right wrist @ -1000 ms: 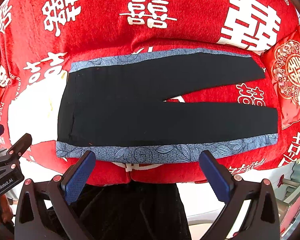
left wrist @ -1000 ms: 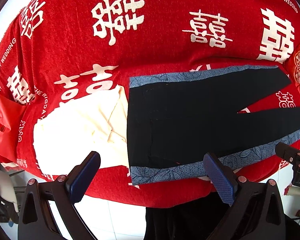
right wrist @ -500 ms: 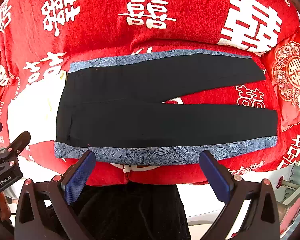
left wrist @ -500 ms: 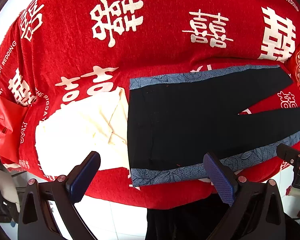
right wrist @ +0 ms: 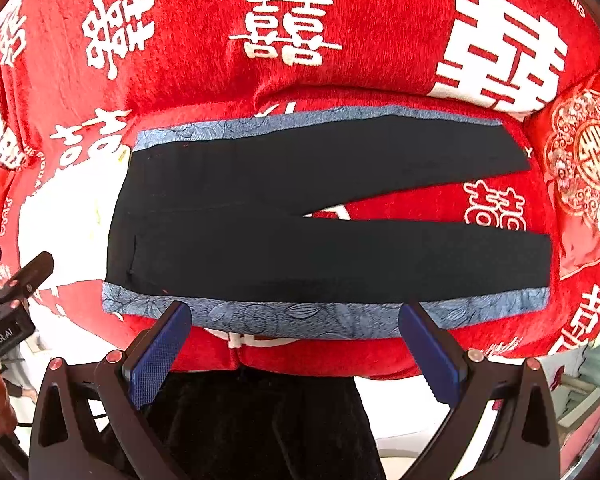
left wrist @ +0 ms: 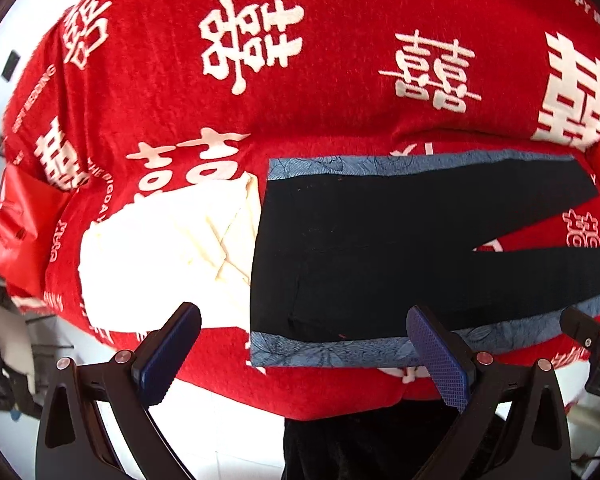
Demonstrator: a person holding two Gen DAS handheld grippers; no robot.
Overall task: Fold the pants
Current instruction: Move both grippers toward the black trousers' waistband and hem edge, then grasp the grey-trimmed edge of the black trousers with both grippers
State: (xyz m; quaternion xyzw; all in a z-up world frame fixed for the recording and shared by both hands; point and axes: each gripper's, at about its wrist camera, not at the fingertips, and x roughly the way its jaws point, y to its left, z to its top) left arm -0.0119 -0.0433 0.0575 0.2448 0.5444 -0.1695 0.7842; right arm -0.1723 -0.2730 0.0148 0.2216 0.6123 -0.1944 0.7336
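Black pants (left wrist: 364, 256) (right wrist: 300, 216) with blue patterned side stripes lie flat on a red blanket, waist to the left, legs spread in a V to the right. My left gripper (left wrist: 300, 356) hovers open over the near edge by the waist end, with nothing between its blue pads. Also open and holding nothing, my right gripper (right wrist: 296, 352) hangs over the near blue stripe at mid-length. Each gripper shows at the edge of the other's view.
The red blanket (left wrist: 340, 80) (right wrist: 220, 72) with white characters covers the whole surface. A cream folded cloth (left wrist: 164, 248) lies just left of the waist. A red bag (left wrist: 16, 232) sits at far left, a red embroidered cushion (right wrist: 580, 160) at far right. Floor lies below the near edge.
Both views have shifted slightly toward the pants' near edge; the pants have not moved. Both grippers stay open.
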